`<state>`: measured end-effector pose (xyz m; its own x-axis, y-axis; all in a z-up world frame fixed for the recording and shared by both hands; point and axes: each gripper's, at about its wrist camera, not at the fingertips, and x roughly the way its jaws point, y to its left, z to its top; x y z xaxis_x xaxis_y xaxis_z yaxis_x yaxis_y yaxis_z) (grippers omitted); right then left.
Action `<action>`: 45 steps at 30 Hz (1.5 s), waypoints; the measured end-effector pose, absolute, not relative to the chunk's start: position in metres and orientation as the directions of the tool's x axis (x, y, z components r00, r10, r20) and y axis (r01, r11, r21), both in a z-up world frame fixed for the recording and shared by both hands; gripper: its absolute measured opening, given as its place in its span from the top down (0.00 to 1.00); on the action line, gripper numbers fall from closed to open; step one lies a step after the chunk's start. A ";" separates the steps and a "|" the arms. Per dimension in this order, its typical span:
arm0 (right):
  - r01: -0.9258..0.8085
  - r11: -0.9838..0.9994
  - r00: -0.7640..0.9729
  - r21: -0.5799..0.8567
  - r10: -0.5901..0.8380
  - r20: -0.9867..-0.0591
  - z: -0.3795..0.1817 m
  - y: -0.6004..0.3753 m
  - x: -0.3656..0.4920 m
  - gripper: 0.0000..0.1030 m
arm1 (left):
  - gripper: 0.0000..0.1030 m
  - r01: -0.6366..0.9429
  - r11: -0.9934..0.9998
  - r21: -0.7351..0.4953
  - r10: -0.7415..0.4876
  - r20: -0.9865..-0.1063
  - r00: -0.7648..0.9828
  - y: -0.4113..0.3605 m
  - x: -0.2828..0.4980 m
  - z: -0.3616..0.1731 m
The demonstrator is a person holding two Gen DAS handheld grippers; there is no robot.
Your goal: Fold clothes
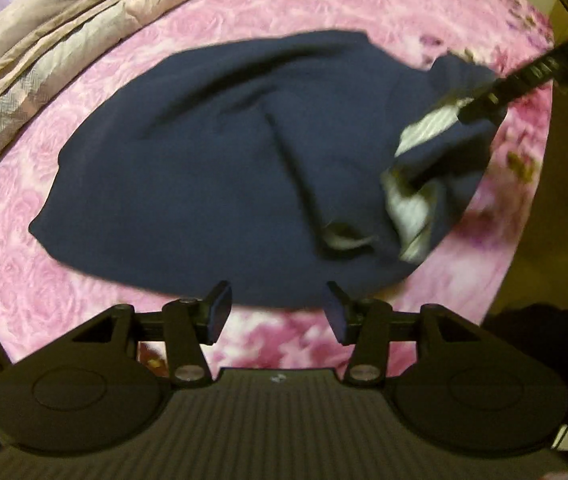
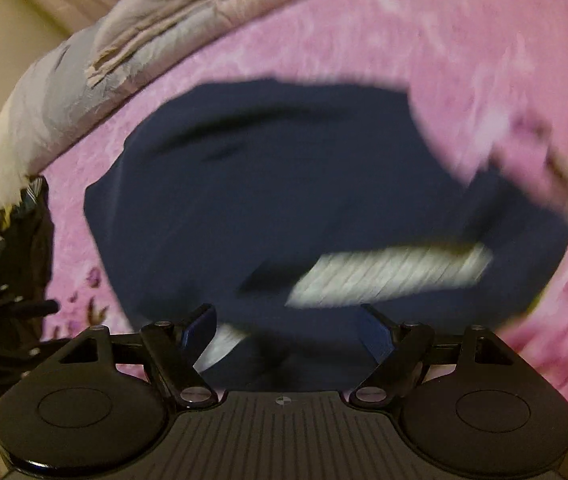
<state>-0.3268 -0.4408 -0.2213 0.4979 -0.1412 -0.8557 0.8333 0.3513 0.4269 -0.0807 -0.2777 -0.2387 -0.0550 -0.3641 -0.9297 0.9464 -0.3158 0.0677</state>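
A navy garment [image 1: 212, 176] lies spread on the pink floral bedspread [image 1: 323, 12], with a pale striped lining [image 1: 427, 128] showing at its right side. My left gripper [image 1: 280, 308] is open and empty, just above the garment's near hem. My right gripper [image 2: 287, 334] is open, over the garment's near part [image 2: 284, 200]; the striped lining [image 2: 391, 276] is blurred just ahead of it. In the left wrist view, the right gripper's finger [image 1: 495, 96] reaches in from the right at the garment's lifted right edge.
Folded beige and grey bedding [image 1: 44, 52] lies along the far left of the bed; it also shows in the right wrist view [image 2: 124, 48]. The bed's right edge [image 1: 531, 200] drops to a dim yellowish floor. A dark patterned item [image 2: 8, 224] sits at the left.
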 end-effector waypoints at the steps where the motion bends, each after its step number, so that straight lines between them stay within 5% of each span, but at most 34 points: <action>1: 0.844 0.313 0.494 0.436 -0.137 -0.859 -0.230 -0.431 -0.322 0.22 | 0.51 0.939 -0.335 0.080 -0.364 -0.930 -0.050 -0.277 -0.076 -0.244; 7: 0.899 0.161 0.434 0.408 -0.191 -0.880 -0.234 -0.416 -0.337 0.22 | 0.49 0.909 -0.406 0.098 -0.356 -0.933 -0.058 -0.289 -0.057 -0.272; 18: 0.936 0.297 0.288 0.190 -0.332 -0.898 -0.203 -0.491 -0.371 0.22 | 0.40 0.914 -0.389 0.120 -0.460 -0.884 -0.080 -0.336 -0.052 -0.256; 27: 0.716 0.687 0.373 0.122 -0.229 -0.899 -0.246 -0.618 -0.298 0.22 | 0.39 0.992 0.002 0.123 -0.362 -0.925 0.115 -0.349 -0.001 -0.276; 36: 0.443 0.875 0.480 0.193 -0.051 -0.876 -0.306 -0.694 -0.210 0.22 | 0.39 0.875 0.468 -0.126 -0.347 -0.936 0.050 -0.341 0.032 -0.316; 39: 0.397 0.886 0.489 0.240 0.017 -0.872 -0.320 -0.703 -0.182 0.22 | 0.51 0.844 0.510 -0.166 -0.354 -0.935 0.030 -0.350 0.032 -0.328; 41: 0.375 0.887 0.482 0.269 0.061 -0.874 -0.330 -0.707 -0.166 0.23 | 0.81 0.851 0.502 -0.151 -0.346 -0.938 0.038 -0.357 0.026 -0.331; 42: 0.376 0.884 0.485 0.277 0.067 -0.872 -0.331 -0.708 -0.164 0.25 | 0.89 0.859 0.492 -0.143 -0.345 -0.938 0.042 -0.360 0.023 -0.330; 43: 0.377 0.882 0.487 0.284 0.072 -0.870 -0.332 -0.709 -0.162 0.38 | 0.96 0.867 0.479 -0.140 -0.348 -0.937 0.041 -0.363 0.019 -0.327; 44: 0.372 0.880 0.489 0.296 0.086 -0.868 -0.328 -0.709 -0.163 0.76 | 0.96 0.875 0.463 -0.137 -0.356 -0.934 0.042 -0.365 0.015 -0.320; 45: 0.366 0.878 0.489 0.309 0.101 -0.866 -0.325 -0.708 -0.165 0.86 | 0.96 0.886 0.445 -0.132 -0.368 -0.929 0.046 -0.367 0.010 -0.312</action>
